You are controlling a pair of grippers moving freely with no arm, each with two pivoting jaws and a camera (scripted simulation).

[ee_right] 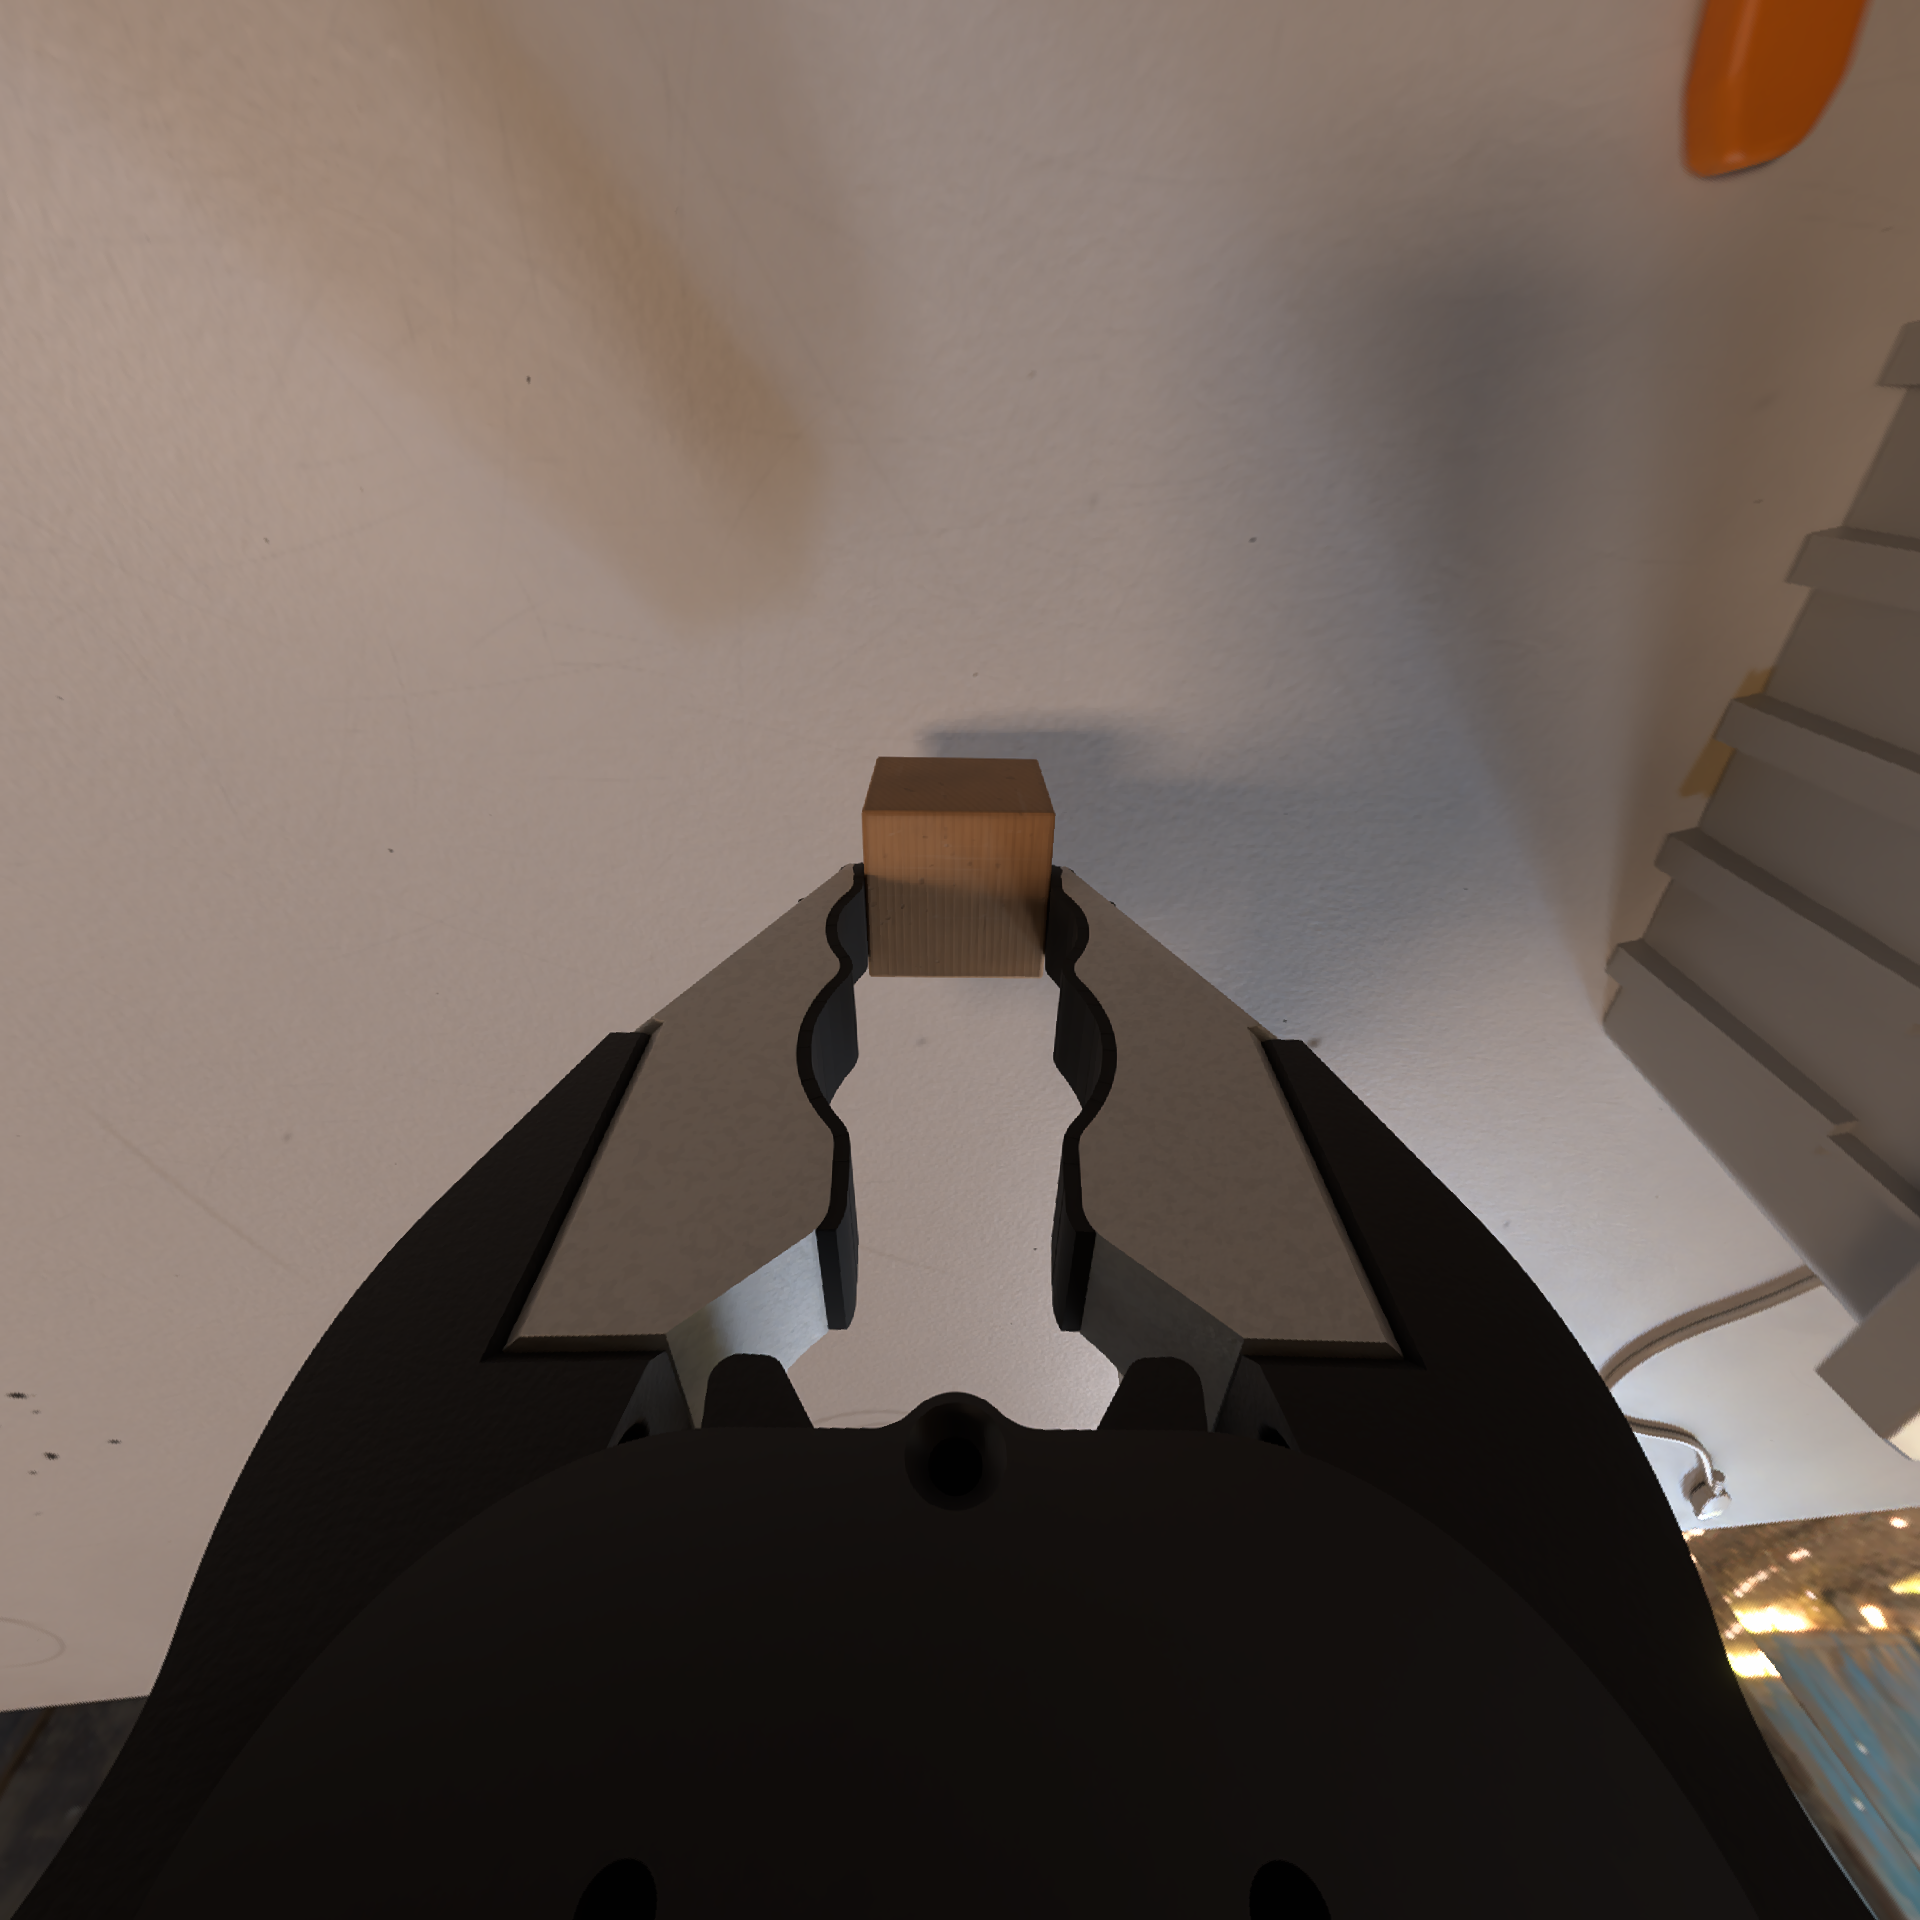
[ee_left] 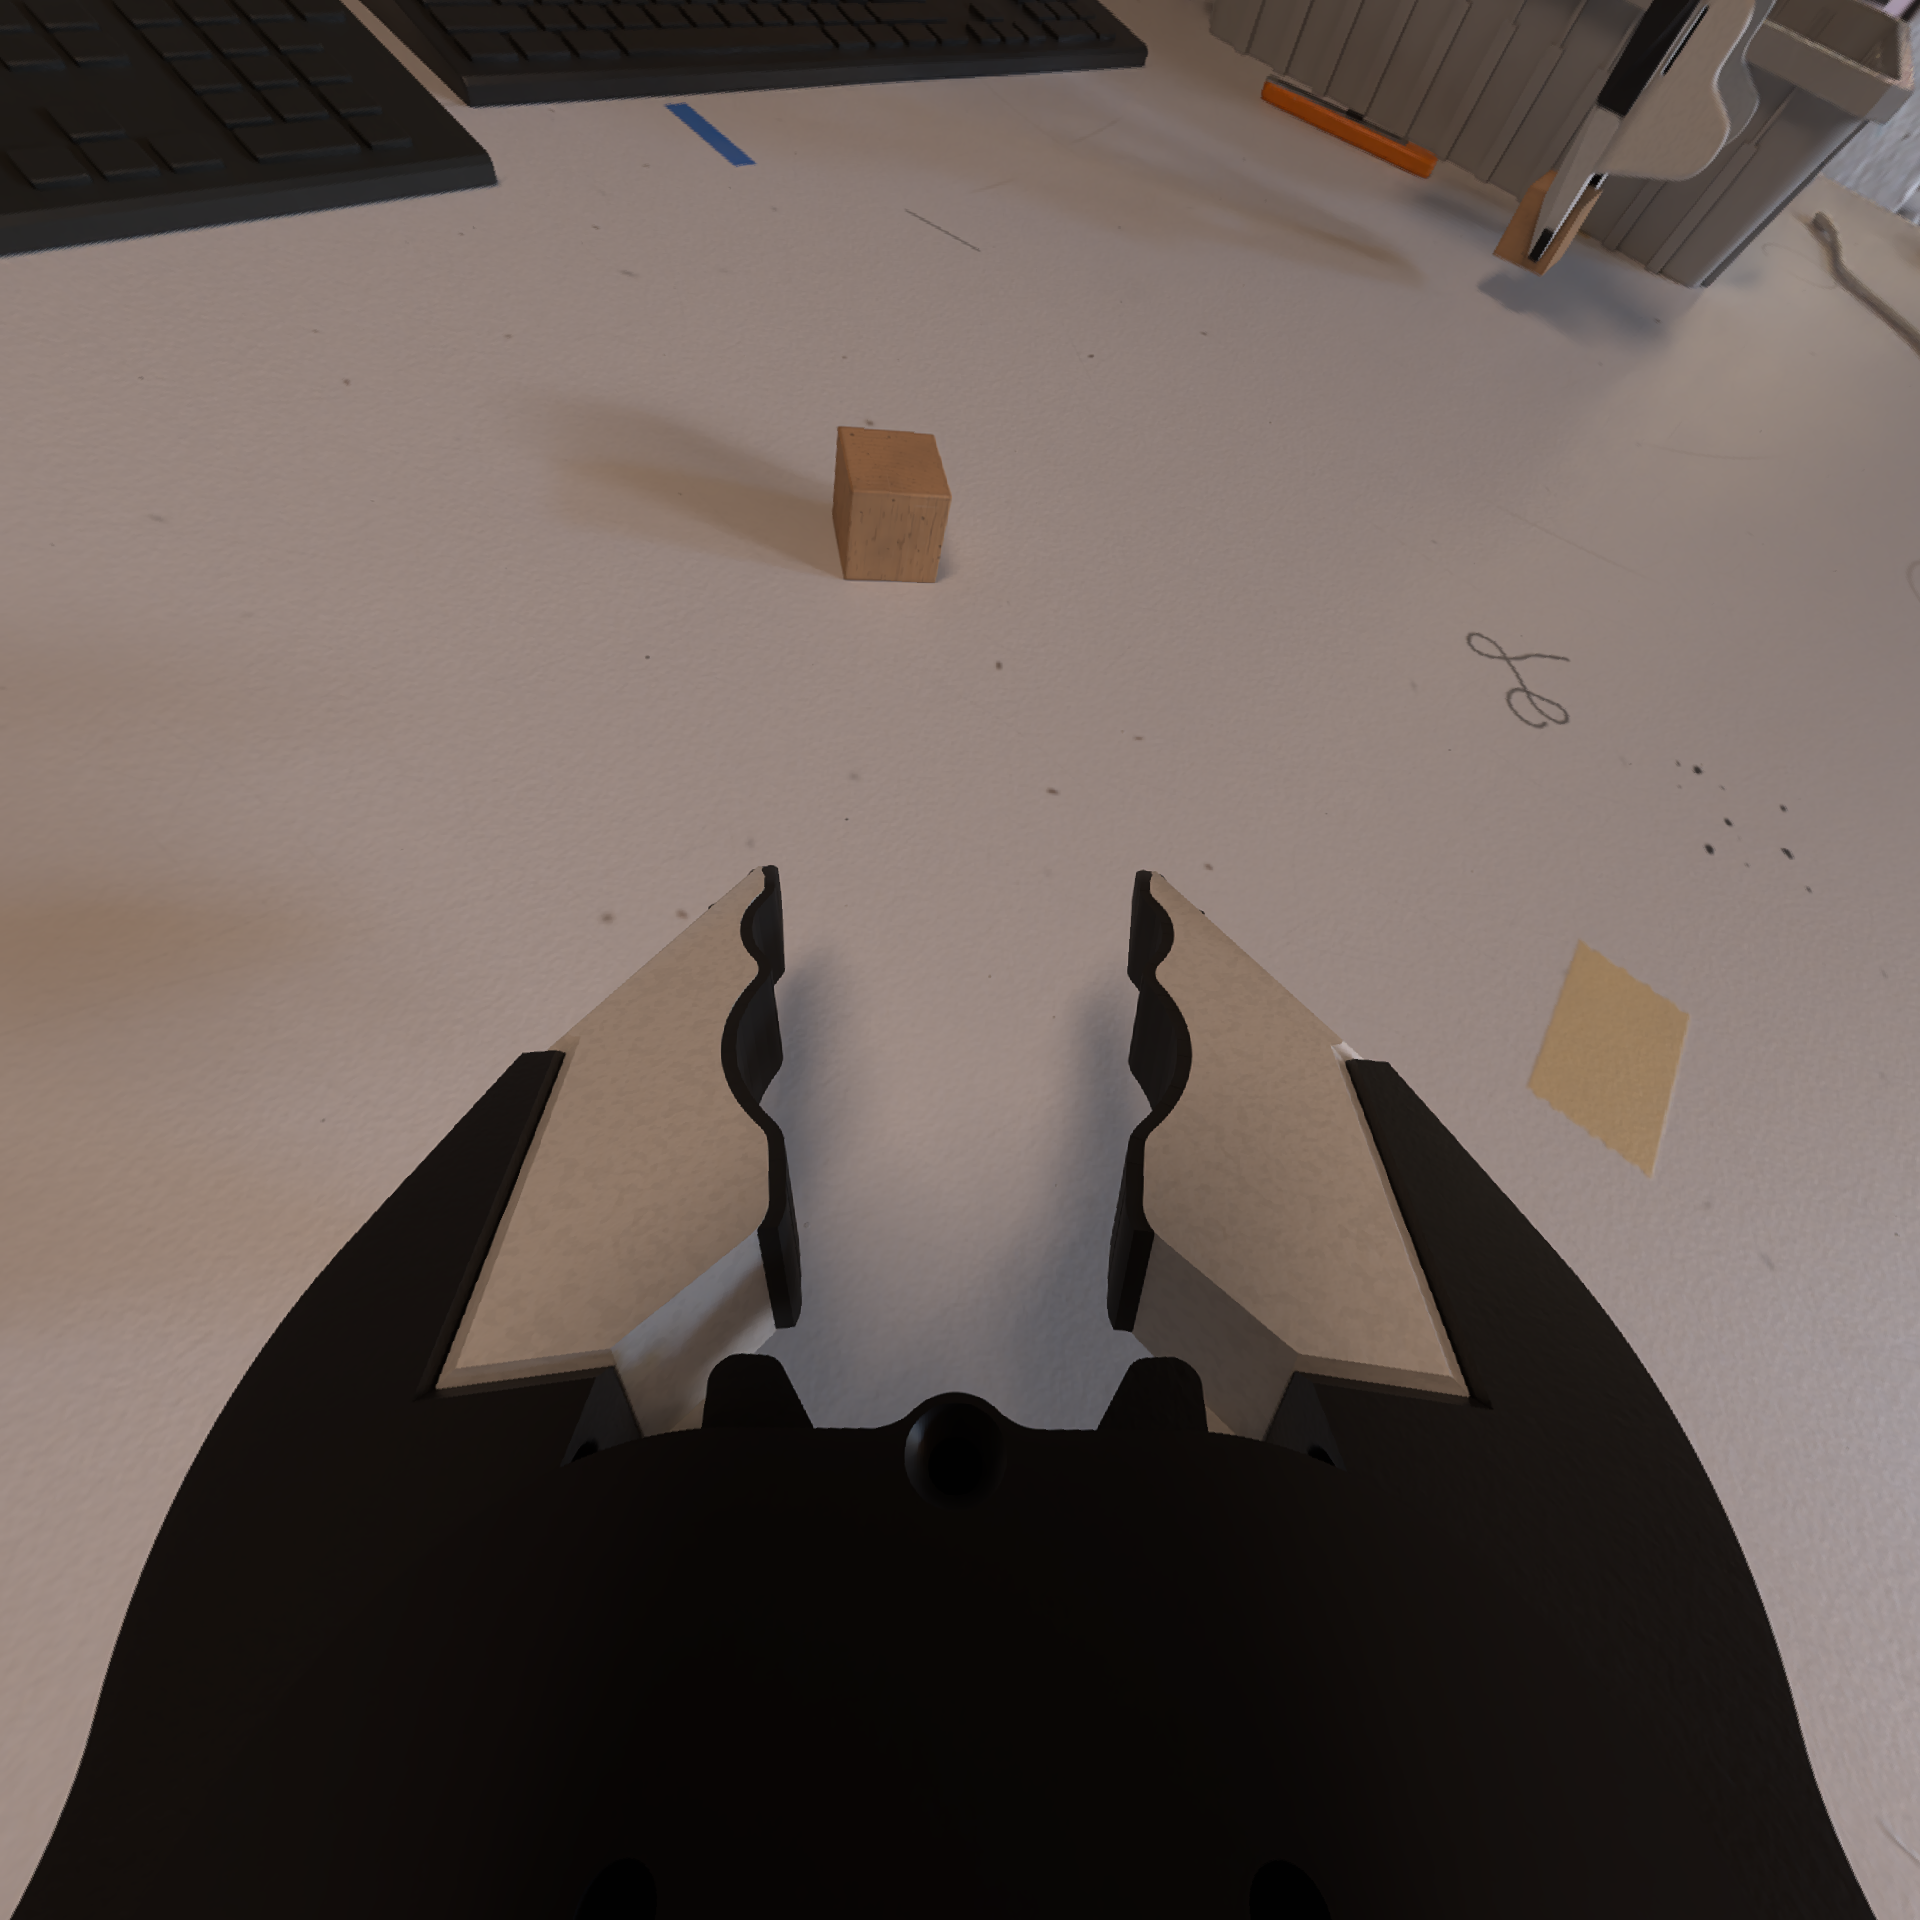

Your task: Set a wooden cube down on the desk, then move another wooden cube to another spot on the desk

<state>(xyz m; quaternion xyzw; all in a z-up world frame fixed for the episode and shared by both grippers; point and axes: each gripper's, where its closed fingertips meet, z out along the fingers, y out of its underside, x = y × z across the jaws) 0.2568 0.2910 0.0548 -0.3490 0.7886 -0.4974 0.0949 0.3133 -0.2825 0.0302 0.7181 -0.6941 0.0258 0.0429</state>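
Left gripper [ee_left: 954, 878] was wide open, nothing between its fingers, above the white desk [ee_left: 312, 727]. Straight ahead of it sat a wooden cube [ee_left: 891, 506], well clear of the tips. Beyond that: black keyboards [ee_left: 208, 114] far left. Right gripper [ee_right: 954, 883] was clamped on a second wooden cube [ee_right: 956, 873] at its fingertips (held above the desk, shadow underneath), grey ribbed organiser [ee_right: 1766, 935] to its right.

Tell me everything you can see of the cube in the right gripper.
The held cube is light-brown wood with faint grain and sharp edges. It sits square between the right gripper's fingertips, clamped on two opposite sides and sticking out past the tips. The left wrist view shows it lifted above the desk, its shadow below, near a grey ribbed organiser.
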